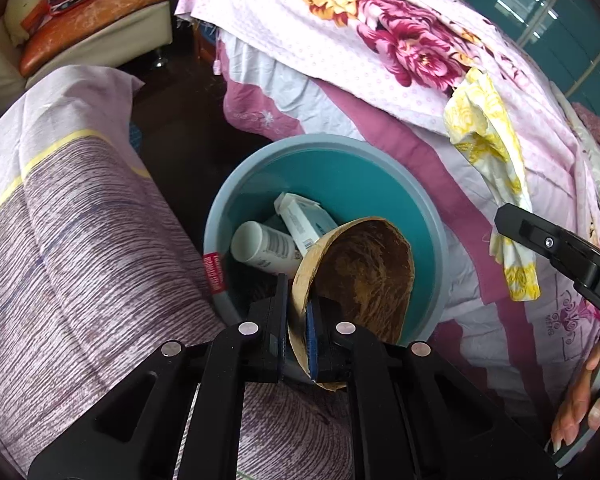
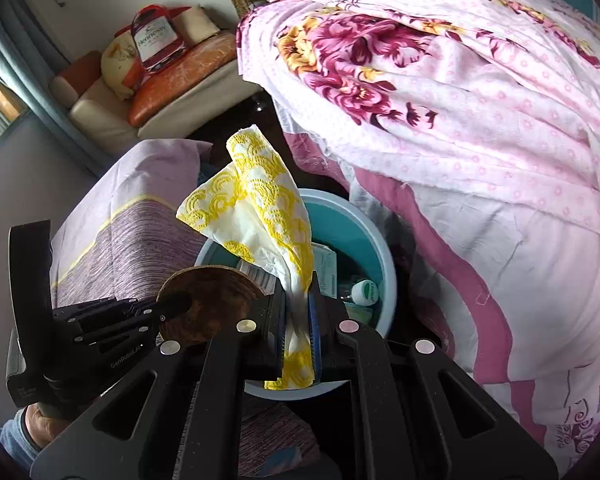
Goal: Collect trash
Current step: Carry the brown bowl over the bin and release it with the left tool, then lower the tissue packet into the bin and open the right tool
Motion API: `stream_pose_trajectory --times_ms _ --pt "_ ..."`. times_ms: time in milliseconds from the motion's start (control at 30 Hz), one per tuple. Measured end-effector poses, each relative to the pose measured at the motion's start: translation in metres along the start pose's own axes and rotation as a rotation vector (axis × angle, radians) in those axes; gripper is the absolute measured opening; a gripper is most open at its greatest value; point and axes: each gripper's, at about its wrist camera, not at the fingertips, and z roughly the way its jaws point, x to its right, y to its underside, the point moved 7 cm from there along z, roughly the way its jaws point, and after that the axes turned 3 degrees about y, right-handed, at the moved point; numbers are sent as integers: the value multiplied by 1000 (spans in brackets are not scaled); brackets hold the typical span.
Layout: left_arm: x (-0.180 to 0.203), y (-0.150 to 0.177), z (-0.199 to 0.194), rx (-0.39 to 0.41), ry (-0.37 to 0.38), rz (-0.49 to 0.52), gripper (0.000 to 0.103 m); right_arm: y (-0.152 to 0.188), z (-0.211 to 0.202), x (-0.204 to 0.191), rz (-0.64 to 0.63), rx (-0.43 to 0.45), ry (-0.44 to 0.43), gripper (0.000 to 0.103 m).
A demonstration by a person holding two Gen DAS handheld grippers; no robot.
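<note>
A teal bin (image 1: 340,168) stands on the floor between two beds; it also shows in the right wrist view (image 2: 340,220). It holds a white bottle (image 1: 266,246), a white carton (image 1: 304,224) and a small green-capped tube (image 2: 365,292). My left gripper (image 1: 298,312) is shut on the rim of a brown coconut-shell bowl (image 1: 364,276), held over the bin's near edge; the bowl also shows in the right wrist view (image 2: 208,300). My right gripper (image 2: 298,312) is shut on a white and yellow napkin (image 2: 256,208), held above the bin; the napkin also shows in the left wrist view (image 1: 488,148).
A bed with a striped purple cover (image 1: 80,248) lies left of the bin. A bed with a pink floral quilt (image 1: 380,40) lies right of it. A sofa with an orange cushion (image 1: 96,12) stands at the far left. Dark floor (image 1: 180,120) runs between the beds.
</note>
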Motion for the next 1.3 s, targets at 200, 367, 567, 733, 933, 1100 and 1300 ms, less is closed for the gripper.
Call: stream_pose_trajectory --times_ms 200,367,567,733,933,1100,1300 --pt "1 -1 5 -6 14 7 15 -2 2 7 11 -4 17 10" --pt "-2 -5 -7 51 -16 7 77 -3 4 3 5 -10 21 10" --pt "-14 -3 -27 84 -16 -38 92 -4 6 -5 0 -12 20 11" --pt "-26 4 -37 83 -2 -86 93 -3 6 -15 -20 -18 25 12" --pt "-44 19 -52 102 -11 -129 94 0 9 -30 -45 -32 24 12" --pt "-57 28 -59 107 -14 -159 94 1 12 -41 -65 -41 25 12" --pt "-67 32 -61 106 -6 -178 95 4 20 -55 -89 -61 34 14"
